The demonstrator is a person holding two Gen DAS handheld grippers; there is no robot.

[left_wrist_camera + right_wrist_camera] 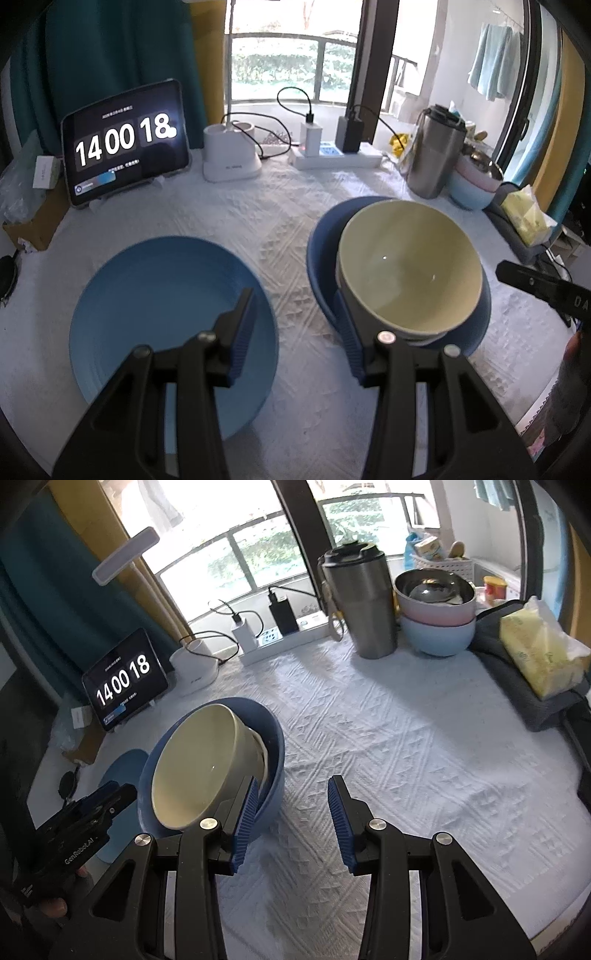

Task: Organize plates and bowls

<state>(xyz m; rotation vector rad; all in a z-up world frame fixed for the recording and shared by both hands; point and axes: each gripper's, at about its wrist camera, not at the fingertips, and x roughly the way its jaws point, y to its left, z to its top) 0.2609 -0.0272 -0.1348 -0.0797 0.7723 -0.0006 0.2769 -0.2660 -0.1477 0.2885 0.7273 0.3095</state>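
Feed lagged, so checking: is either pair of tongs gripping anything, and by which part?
Nothing is held. Left tongs and right tongs are open over the tablecloth, beside the cream bowl.

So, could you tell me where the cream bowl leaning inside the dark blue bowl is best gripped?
Probably by its raised near rim. The cream bowl sits tilted in the dark blue bowl, so that thin wall stands clear. I would slide one finger of the left gripper inside and one outside, coming from the front.

Plate (147, 295) left on table (288, 229); bowl (406, 269) nested, tilted, in larger bowl (321, 254) right of it. Tablet (125, 142) behind plate. Tumbler (436, 155) and stacked bowls (476, 184) (touching) far right.
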